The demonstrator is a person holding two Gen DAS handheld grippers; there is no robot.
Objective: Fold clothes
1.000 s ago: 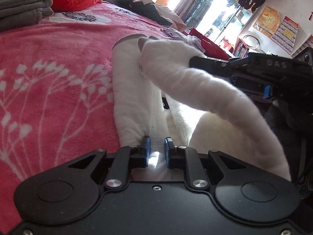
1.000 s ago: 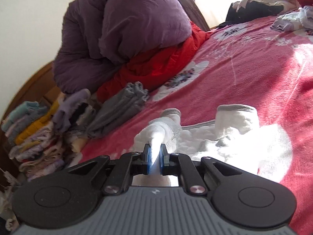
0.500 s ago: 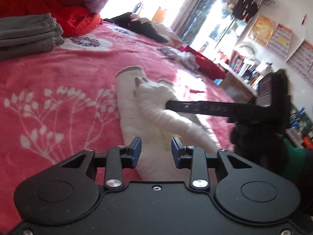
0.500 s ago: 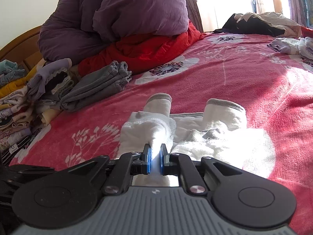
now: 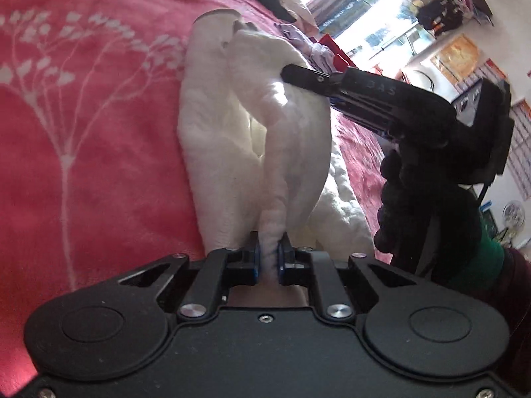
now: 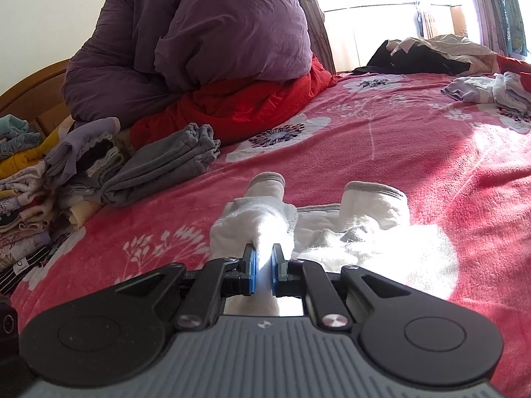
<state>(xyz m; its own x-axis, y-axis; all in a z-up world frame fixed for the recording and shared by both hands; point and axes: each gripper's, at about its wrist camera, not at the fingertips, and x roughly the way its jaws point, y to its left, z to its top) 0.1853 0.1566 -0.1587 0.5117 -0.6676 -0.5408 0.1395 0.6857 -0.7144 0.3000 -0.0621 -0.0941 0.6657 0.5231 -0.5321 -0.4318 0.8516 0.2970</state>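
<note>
A white fleece garment point(image 5: 219, 139) with grey cuffs lies on the pink flowered bedspread point(image 5: 83, 126). My left gripper point(image 5: 269, 260) is shut on a raised fold of it near the camera. My right gripper point(image 6: 263, 273) is shut on another fold of the white garment point(image 6: 358, 232); it shows in the left wrist view point(image 5: 292, 71), pinching the cloth farther up. Two grey-cuffed ends point(image 6: 375, 192) lie flat beyond the right gripper.
Folded grey clothes point(image 6: 166, 165) and a stack of folded clothes point(image 6: 23, 182) sit at the left. A purple duvet point(image 6: 205, 39) on a red one point(image 6: 239, 106) lies behind. Loose clothes point(image 6: 481, 89) lie at the far right. A gloved hand point(image 5: 415, 199) holds the right gripper.
My left gripper opened half a second ago, then moved in low and shut on a fold of the white garment. My right gripper kept its hold.
</note>
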